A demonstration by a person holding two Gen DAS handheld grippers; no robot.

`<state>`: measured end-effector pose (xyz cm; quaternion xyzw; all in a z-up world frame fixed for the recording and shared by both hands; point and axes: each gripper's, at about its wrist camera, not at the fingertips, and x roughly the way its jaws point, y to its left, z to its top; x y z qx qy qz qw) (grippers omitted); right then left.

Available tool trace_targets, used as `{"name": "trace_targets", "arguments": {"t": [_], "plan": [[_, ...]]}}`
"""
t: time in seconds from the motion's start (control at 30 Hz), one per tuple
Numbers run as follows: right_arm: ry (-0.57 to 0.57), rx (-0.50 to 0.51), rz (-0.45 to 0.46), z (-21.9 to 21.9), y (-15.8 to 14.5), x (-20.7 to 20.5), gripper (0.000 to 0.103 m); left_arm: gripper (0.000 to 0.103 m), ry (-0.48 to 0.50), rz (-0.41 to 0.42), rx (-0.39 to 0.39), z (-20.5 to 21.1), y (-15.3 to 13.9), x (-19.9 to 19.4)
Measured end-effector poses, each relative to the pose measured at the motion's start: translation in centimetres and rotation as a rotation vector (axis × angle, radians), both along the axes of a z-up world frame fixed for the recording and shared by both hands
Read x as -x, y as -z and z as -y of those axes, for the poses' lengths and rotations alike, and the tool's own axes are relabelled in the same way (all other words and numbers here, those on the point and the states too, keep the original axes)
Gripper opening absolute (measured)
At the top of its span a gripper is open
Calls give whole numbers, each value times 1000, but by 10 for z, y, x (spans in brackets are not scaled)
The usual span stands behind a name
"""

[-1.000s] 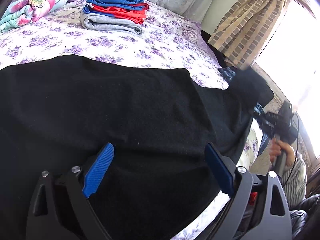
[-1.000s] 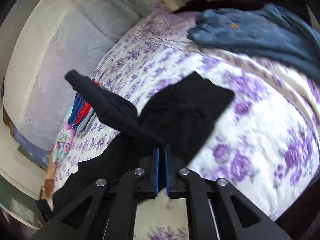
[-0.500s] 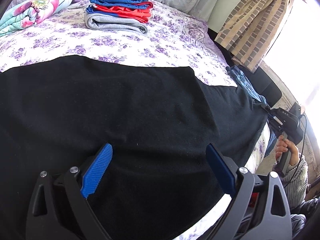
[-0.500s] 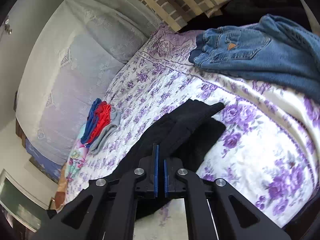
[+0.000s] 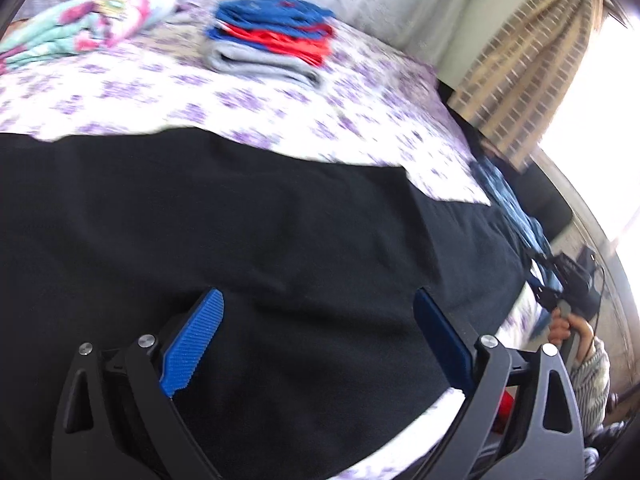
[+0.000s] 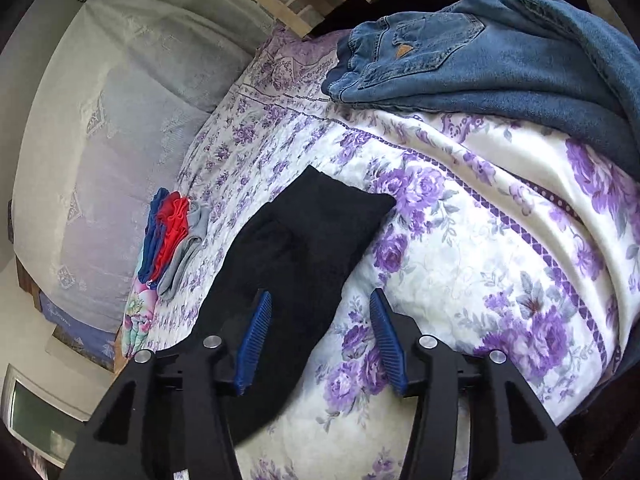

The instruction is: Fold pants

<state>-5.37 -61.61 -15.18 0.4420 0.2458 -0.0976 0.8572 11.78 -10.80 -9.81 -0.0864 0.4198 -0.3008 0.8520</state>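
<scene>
The black pants (image 6: 304, 248) are lying spread flat on the flowered bed (image 6: 480, 264). The right hand-held gripper (image 6: 320, 336) is opening, letting go of the leg end, nothing between its pads. The left hand-held gripper (image 5: 316, 340) is hovering wide and empty over the cloth. Probably one fold is ending; next is gripping an edge for another fold.

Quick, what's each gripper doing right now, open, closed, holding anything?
Left gripper: open, hovering over the black pants, holding nothing.
Right gripper: jaws opening, pads clear of the black pants, holding nothing.
</scene>
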Motion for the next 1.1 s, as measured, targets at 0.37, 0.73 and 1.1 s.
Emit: {"name": "trace_targets", "arguments": {"t": [0.37,0.73,1.1], "plan": [[12,111,148,-3,-26,-13,17,94,-166,-34,-11,-47,5,-24],[198,248,29,15,-39,33,54,97,-170,-7,-37,-44,5,-24],[-514,384,237,-162,-99,-88,54,97,-391,36,-23,-118,-12,-22]]}}
